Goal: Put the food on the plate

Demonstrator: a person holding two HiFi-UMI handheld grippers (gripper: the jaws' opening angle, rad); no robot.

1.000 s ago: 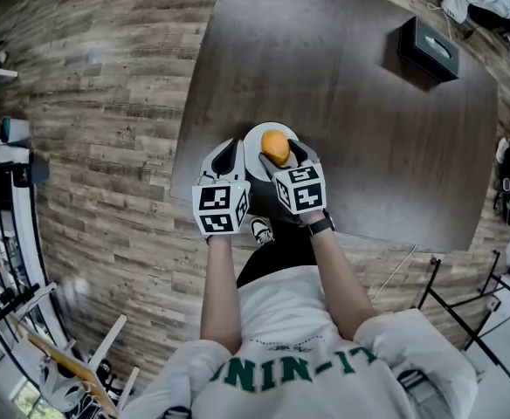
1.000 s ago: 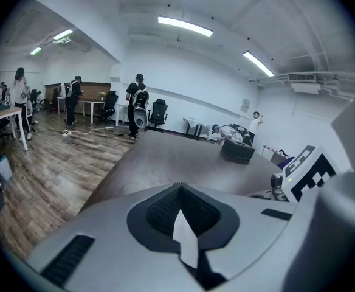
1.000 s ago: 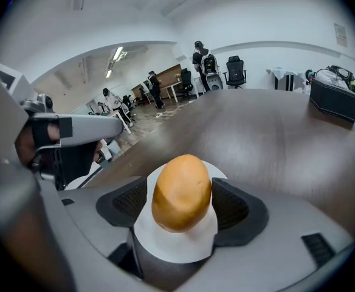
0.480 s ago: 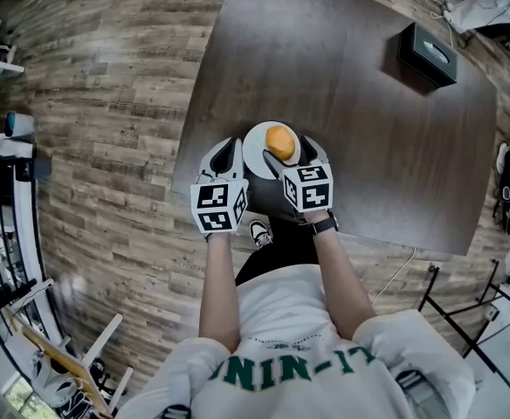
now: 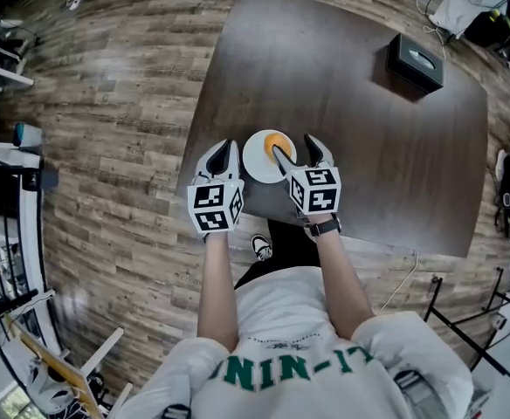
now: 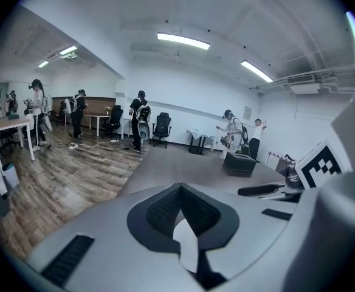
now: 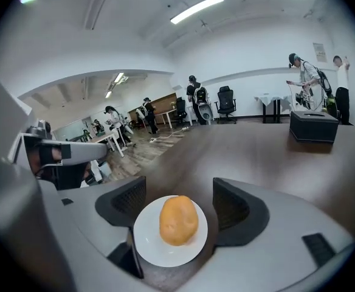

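Note:
An orange, egg-shaped piece of food (image 5: 277, 141) (image 7: 179, 220) lies on a small white plate (image 5: 257, 161) (image 7: 148, 248) near the front edge of the dark table (image 5: 351, 129). My right gripper (image 5: 295, 149) (image 7: 180, 196) stands just behind the plate. Its jaws are closing, the food lies between them, and the pads (image 7: 233, 203) stand apart from it on both sides. My left gripper (image 5: 223, 153) (image 6: 180, 188) hovers left of the plate, its jaws shut on nothing.
A black box (image 5: 415, 62) (image 7: 313, 125) (image 6: 239, 163) sits at the table's far right. The table's front edge runs under both grippers, with wooden floor (image 5: 106, 129) to the left. People, chairs and desks fill the far room.
My right gripper's jaws have come off the food and drawn back a little toward me. The food stays on the plate. The left gripper has barely moved.

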